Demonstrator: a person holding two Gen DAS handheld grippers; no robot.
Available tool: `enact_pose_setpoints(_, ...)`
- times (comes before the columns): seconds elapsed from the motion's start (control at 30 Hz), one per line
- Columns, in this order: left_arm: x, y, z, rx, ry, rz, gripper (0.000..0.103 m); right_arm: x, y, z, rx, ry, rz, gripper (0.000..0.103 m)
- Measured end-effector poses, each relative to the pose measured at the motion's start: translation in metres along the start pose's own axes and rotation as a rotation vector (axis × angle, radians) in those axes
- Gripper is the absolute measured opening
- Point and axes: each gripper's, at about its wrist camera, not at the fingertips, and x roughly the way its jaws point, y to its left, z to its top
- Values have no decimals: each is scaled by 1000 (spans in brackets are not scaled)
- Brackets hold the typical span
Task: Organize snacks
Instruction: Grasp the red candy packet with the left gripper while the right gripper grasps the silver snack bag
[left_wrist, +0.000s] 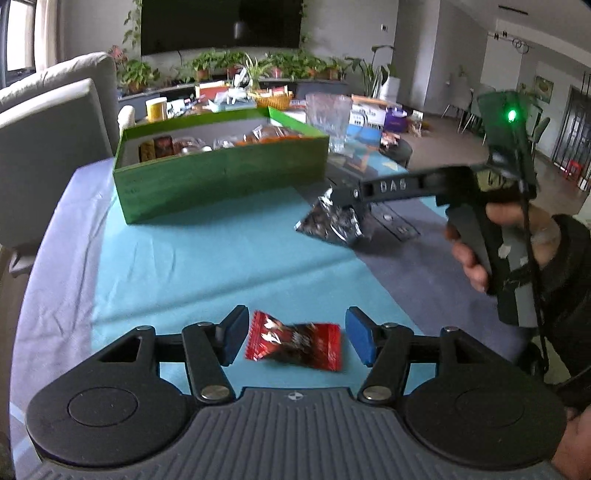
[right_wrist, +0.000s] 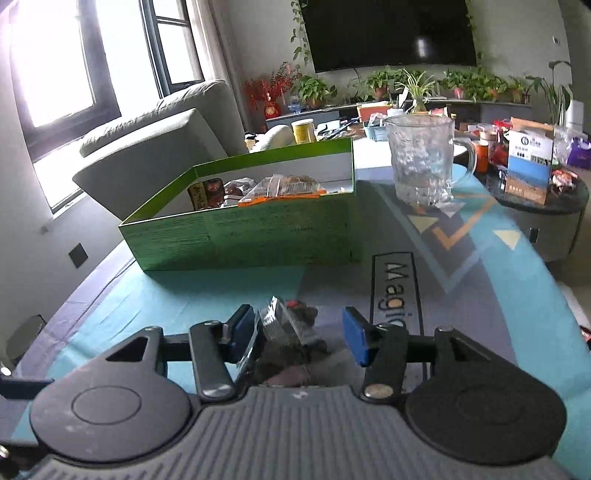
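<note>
Left gripper (left_wrist: 295, 338) is held spread over the blue tablecloth (left_wrist: 177, 266); a red snack packet (left_wrist: 293, 345) lies flat between the blue pads, neither pad touching it. Right gripper (right_wrist: 299, 334) is also parted around a silvery dark snack bag (right_wrist: 288, 328): the left pad is against the bag's edge, the right pad is clear of it, so no clamp is seen. In the left view that bag (left_wrist: 330, 221) is seen under the right gripper's tip. The green box (right_wrist: 251, 236), already partly filled with snacks, is set further back, beside a glass mug (right_wrist: 423, 158).
</note>
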Motion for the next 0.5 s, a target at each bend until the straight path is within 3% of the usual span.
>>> enact_pose_setpoints(0.2, 2, -7, -5, 25, 55, 43, 55, -7, -5, -1, 16, -8, -8, 53)
enact_pose_setpoints(0.37, 10, -9, -7, 14, 118, -43, 55, -5, -5, -2, 27, -7, -12, 53)
enact_pose_setpoints(0.5, 28, -7, -1, -25, 124, -11, 55, -4, -5, -3, 29, 2, -9, 53)
